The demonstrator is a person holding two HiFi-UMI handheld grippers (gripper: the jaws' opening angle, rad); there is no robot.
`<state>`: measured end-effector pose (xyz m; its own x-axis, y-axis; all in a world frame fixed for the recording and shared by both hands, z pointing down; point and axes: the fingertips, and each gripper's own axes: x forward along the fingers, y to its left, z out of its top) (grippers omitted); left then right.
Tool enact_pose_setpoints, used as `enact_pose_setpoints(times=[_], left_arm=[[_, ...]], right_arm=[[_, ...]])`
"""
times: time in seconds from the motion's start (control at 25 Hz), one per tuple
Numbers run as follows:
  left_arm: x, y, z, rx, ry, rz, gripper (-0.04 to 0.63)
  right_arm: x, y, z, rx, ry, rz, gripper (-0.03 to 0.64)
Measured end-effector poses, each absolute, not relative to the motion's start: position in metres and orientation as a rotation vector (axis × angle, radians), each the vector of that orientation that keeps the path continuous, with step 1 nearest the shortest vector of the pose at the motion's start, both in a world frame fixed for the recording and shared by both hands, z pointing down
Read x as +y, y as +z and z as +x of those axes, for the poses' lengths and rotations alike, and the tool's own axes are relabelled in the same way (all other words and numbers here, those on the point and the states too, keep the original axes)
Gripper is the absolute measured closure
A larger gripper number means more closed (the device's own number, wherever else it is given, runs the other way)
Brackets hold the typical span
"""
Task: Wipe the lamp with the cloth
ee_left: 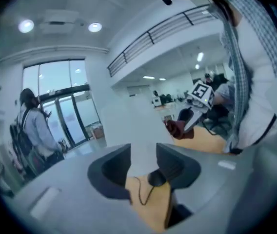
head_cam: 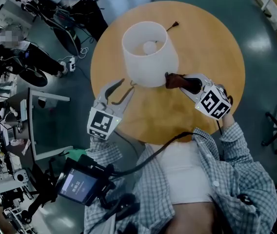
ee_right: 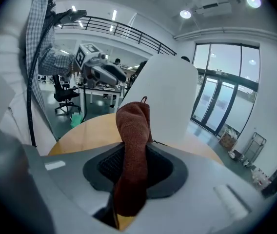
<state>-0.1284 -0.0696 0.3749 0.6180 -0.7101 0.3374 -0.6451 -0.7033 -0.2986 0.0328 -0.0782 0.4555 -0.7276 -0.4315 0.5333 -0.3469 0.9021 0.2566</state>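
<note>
A white lamp [head_cam: 149, 52] with a wide shade stands mid-table on the round wooden table [head_cam: 216, 48]. My right gripper [head_cam: 178, 82] is shut on a brown cloth [head_cam: 173, 80], which touches the shade's lower right side. In the right gripper view the cloth [ee_right: 133, 140] stands up between the jaws in front of the shade [ee_right: 172, 96]. My left gripper [head_cam: 127, 86] is open at the lamp's lower left with nothing between its fingers. In the left gripper view the shade [ee_left: 128, 126] and a dark cord [ee_left: 142, 191] show through the gap, with the right gripper [ee_left: 187, 123] beyond.
The lamp's cord ends in a plug [head_cam: 172, 25] on the table behind the shade. A desk with a monitor [head_cam: 46, 126] stands at the left, with chairs and a seated person [head_cam: 16, 48] beyond. A small screen [head_cam: 77, 185] hangs at my waist.
</note>
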Motion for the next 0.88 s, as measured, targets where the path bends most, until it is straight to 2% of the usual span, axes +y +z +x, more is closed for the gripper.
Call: enact_pose_setpoints(times=[0.16, 0.36, 0.56, 0.68, 0.76, 0.88], left_arm=[[-0.083, 0.336, -0.109, 0.903, -0.878, -2.485, 0.379], [-0.102, 0.311, -0.077, 0.627, -1.105, -2.255, 0.362], [-0.115, 0.325, -0.060, 0.410, -1.348, -2.111, 0.341], [-0.122, 0.333, -0.054, 0.308, -1.438, -2.091, 0.347], [-0.122, 0.335, -0.054, 0.269, -1.447, -2.107, 0.394], [-0.124, 0.335, -0.054, 0.261, -1.427, -2.116, 0.408]], right_arm=[[-0.079, 0.458, 0.034, -2.452, -0.181, 0.561, 0.512], [-0.076, 0.461, 0.032, -2.480, -0.115, 0.568, 0.512], [-0.073, 0.460, 0.038, -2.488, -0.090, 0.580, 0.512], [-0.074, 0.461, 0.042, -2.488, -0.078, 0.583, 0.512], [-0.075, 0.461, 0.043, -2.489, -0.069, 0.588, 0.512], [-0.076, 0.461, 0.044, -2.494, -0.056, 0.599, 0.512]])
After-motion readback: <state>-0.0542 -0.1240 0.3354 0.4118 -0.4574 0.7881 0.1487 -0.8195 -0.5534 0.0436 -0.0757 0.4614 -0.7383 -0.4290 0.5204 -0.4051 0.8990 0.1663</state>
